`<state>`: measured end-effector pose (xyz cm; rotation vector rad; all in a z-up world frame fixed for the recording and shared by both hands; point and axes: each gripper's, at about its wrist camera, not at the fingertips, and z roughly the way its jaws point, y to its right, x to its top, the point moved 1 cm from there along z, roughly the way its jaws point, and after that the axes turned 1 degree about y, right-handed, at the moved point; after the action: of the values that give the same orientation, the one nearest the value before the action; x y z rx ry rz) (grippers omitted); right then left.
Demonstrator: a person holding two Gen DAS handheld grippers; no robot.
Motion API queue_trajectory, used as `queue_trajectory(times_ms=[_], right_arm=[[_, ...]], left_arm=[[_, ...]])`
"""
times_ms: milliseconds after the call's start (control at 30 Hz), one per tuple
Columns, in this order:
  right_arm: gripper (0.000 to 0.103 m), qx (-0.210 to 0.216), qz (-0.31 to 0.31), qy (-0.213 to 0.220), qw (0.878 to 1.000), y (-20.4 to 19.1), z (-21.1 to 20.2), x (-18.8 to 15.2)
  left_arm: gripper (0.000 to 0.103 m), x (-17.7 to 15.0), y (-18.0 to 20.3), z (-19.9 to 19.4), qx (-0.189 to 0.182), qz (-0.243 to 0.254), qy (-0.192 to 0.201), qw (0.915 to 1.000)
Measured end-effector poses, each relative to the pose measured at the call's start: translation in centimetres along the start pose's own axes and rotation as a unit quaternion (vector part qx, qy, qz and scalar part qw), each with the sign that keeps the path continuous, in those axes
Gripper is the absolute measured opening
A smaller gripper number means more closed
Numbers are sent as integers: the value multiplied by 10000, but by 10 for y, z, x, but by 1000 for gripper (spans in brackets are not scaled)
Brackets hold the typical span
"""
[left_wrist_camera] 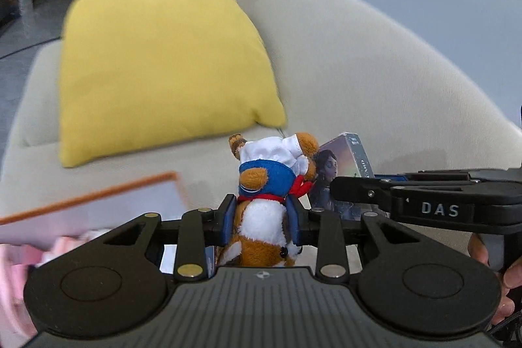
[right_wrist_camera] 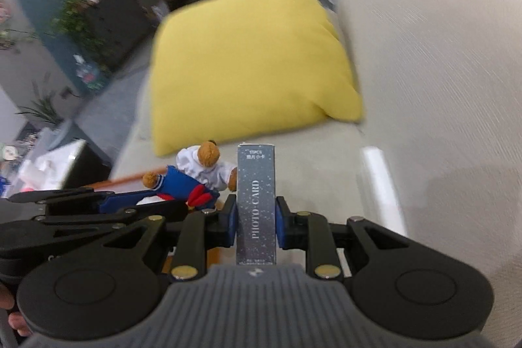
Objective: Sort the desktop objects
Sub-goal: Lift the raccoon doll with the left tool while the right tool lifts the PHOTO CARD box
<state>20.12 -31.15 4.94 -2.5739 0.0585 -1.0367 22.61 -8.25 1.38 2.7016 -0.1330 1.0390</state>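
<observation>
My left gripper point(left_wrist_camera: 262, 222) is shut on a small plush bear point(left_wrist_camera: 269, 185) in a white top and blue trousers with a red bow, held up in the air. The bear also shows in the right wrist view point(right_wrist_camera: 199, 173), to the left of the box. My right gripper point(right_wrist_camera: 256, 222) is shut on a grey-blue "PHOTO CARD" box point(right_wrist_camera: 256, 204), held upright. The box shows in the left wrist view point(left_wrist_camera: 342, 165) just right of the bear, with the right gripper point(left_wrist_camera: 336, 185) around it. The two grippers are side by side, close together.
A cream sofa point(left_wrist_camera: 359, 80) lies ahead with a yellow cushion point(left_wrist_camera: 163, 67) on its seat; both also show in the right wrist view point(right_wrist_camera: 248, 61). An orange-rimmed container edge point(left_wrist_camera: 98, 194) with pink items is lower left. Shelves and plants stand far behind.
</observation>
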Motion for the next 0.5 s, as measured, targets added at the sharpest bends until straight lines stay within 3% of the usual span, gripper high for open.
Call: queue_trajectory(times_ms=[233, 333, 500], right_arm=[[24, 580, -103, 26, 9983, -57, 14, 6], [24, 694, -46, -112, 9975, -71, 34, 5], [24, 688, 34, -246, 9973, -86, 47, -2]], left_arm=[[37, -8, -57, -38, 235, -781, 360, 9960], [37, -17, -87, -34, 202, -1294, 299, 9909], [36, -40, -124, 5, -193, -2180, -115, 9757]])
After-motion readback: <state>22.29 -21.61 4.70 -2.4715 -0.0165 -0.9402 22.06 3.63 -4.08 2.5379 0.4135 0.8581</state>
